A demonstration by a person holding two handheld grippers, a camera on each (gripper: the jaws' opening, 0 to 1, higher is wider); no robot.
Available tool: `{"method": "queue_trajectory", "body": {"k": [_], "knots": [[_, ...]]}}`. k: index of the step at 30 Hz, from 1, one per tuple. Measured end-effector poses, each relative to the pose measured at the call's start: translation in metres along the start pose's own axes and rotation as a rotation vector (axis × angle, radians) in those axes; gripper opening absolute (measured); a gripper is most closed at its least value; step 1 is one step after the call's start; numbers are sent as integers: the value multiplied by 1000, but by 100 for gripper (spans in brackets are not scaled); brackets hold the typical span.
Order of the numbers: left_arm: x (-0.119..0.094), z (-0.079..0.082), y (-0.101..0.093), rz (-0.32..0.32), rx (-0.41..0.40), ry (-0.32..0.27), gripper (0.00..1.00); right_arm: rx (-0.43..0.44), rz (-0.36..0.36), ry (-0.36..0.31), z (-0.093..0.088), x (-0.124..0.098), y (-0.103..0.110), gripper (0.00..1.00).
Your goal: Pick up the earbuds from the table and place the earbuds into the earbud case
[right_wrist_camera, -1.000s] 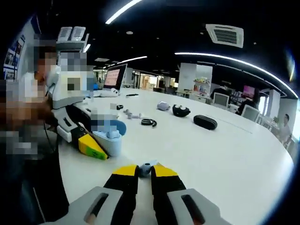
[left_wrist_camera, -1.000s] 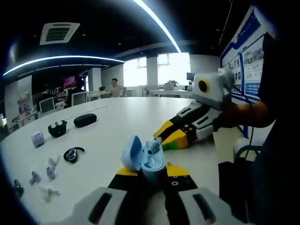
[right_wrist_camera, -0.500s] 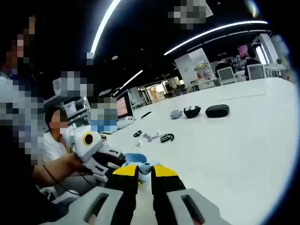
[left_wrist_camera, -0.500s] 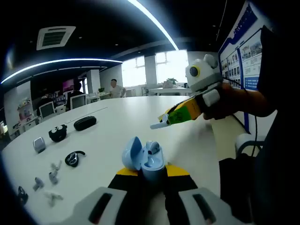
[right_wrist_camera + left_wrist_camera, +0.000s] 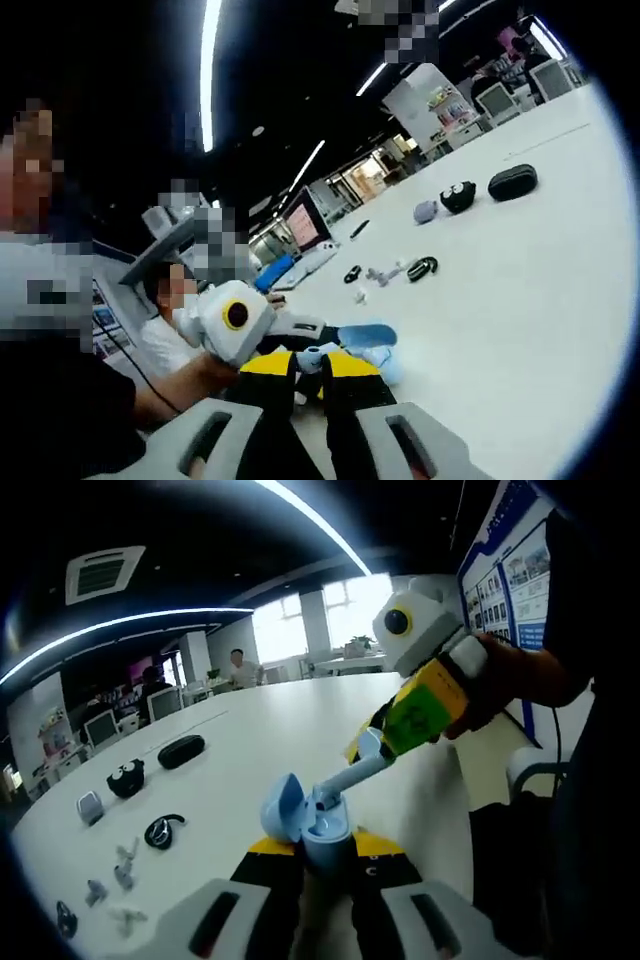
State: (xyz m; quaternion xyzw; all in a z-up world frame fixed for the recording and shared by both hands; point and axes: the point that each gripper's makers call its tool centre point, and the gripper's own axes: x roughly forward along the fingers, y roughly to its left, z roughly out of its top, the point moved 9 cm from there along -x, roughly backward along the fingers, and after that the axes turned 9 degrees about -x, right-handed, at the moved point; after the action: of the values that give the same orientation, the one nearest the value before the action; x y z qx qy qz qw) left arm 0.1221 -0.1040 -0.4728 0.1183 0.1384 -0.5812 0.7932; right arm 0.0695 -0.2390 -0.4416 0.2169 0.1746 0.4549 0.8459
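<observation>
Our left gripper point(image 5: 325, 852) has its jaws closed around the base of the open blue earbud case point(image 5: 310, 822), holding it upright above the white table point(image 5: 250, 740). Our right gripper point(image 5: 308, 362) pinches an earbud point(image 5: 312, 354) between its closed tips, and in the left gripper view it reaches down so the earbud sits at the case's open mouth. Other earbuds point(image 5: 120, 852) and small cases point(image 5: 181, 751) lie well apart on the table.

The left gripper view looks low along the white tabletop point(image 5: 260, 730) toward far windows, very near the open earbud case point(image 5: 318, 825). The right gripper view looks down steeply, tilted. Both views share this case point(image 5: 372, 352) and tabletop point(image 5: 500, 290).
</observation>
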Motion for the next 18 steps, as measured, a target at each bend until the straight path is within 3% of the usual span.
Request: {"method": "queue_trajectory", "body": {"k": [18], "knots": [[-1,1,-1,2,51,7,19,193,16,31,-8,9,-11,10]]}}
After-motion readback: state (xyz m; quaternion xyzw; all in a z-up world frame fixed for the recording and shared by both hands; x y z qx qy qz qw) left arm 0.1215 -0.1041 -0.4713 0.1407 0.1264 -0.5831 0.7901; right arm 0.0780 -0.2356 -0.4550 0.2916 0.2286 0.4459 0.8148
